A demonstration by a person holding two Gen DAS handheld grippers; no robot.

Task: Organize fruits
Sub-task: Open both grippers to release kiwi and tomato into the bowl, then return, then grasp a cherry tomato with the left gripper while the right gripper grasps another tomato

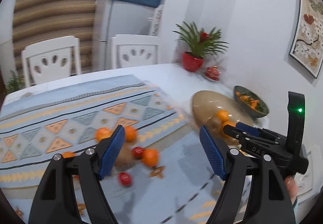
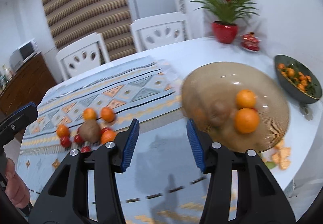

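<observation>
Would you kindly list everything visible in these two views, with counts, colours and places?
Oranges: five, loose on the cloth; two more in the bowl.
Kiwi: one, brown, among the loose fruit.
Small red fruits: at least four, beside the kiwi.
Glass bowl: one, amber, right of the cloth.
Dark bowl: one, green, holding small orange fruit, far right.
Tablecloth: one, blue patterned.
Potted plant: one, red pot, back corner.
Chairs: two, white.
Left gripper: open.
Right gripper: open.
</observation>
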